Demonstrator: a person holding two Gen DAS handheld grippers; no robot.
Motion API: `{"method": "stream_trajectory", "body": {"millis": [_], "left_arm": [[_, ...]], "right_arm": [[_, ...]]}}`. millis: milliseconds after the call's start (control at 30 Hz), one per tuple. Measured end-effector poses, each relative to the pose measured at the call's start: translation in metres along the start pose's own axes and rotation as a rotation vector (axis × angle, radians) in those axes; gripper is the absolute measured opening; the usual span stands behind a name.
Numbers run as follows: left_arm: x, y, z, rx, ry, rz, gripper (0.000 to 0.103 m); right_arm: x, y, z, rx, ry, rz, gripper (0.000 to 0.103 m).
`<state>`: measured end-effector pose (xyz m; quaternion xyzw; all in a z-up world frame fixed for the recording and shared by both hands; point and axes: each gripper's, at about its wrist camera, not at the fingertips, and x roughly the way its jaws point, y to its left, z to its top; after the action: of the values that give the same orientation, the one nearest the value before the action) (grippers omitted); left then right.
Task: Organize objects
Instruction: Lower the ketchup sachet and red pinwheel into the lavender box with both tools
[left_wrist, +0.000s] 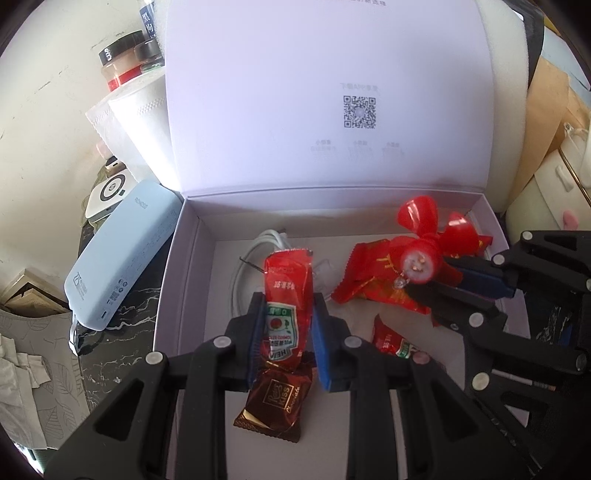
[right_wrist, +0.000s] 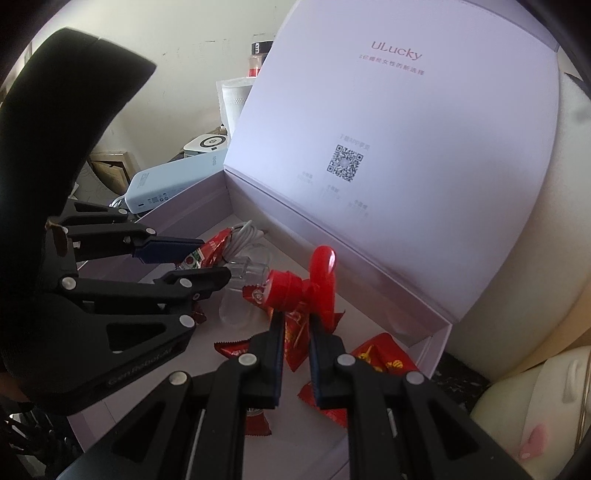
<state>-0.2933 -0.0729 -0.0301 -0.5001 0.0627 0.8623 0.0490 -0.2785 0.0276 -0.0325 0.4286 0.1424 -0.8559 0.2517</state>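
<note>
Clearly both claws are loaded over the open box (left_wrist: 192, 236), the left gripper (left_wrist: 286, 325) pinching a ketchup sachet (left_wrist: 286, 317) and the right gripper (right_wrist: 295, 332) clamped on a red fan (right_wrist: 295, 286), so lower each to bare floor before letting go.

**Two wrist views over one box**

My left camera looks down along its fingers (left_wrist: 255, 328) into the box (left_wrist: 192, 258), close. My right camera faces leftward across it. Both share the lid (right_wrist: 388, 129) beyond the fingertips.
</note>
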Motion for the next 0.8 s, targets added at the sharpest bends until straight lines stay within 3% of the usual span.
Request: {"method": "stream_trajectory", "body": {"millis": [800], "left_arm": [[-0.006, -0.016, -0.027, 0.046, 0.069, 0.000, 0.026]], "right_arm": [[-0.002, -0.006, -0.019, -0.011, 0.092, -0.012, 0.011]]}}
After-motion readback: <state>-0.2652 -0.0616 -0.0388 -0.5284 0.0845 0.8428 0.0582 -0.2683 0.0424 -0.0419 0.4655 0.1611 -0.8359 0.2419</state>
